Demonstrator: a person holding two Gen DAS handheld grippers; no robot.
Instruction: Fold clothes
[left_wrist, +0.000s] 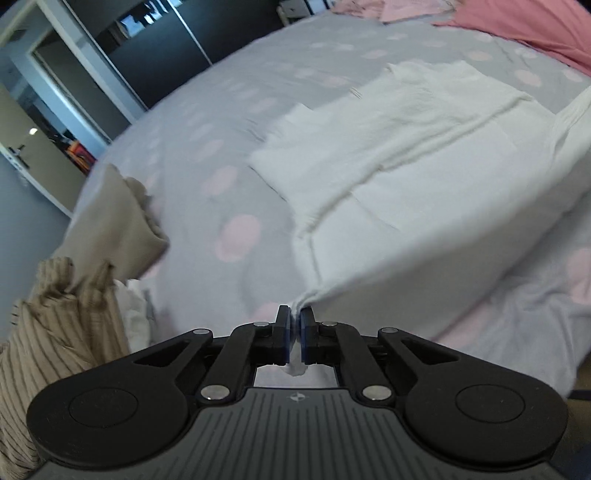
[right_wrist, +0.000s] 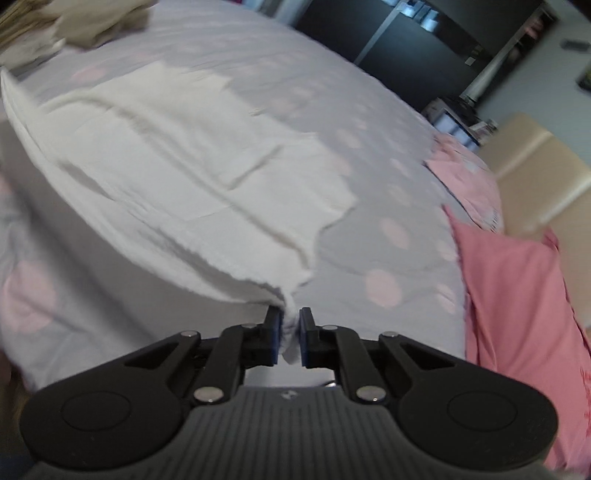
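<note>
A white garment (left_wrist: 424, 155) lies spread on a grey bedspread with pink dots (left_wrist: 207, 122). My left gripper (left_wrist: 294, 314) is shut on one near corner of it, and the cloth rises off the bed from that pinch. In the right wrist view the same white garment (right_wrist: 177, 155) stretches away to the left. My right gripper (right_wrist: 290, 317) is shut on its other near corner, with a fold of fabric bunched between the blue pads. The near edge hangs lifted between the two grips.
A beige striped garment (left_wrist: 55, 325) and a tan piece (left_wrist: 110, 221) lie at the bed's left side. Pink clothes (right_wrist: 517, 288) lie at the right edge and at the far corner (left_wrist: 517, 26). Dark wardrobe doors (left_wrist: 147, 48) stand beyond the bed.
</note>
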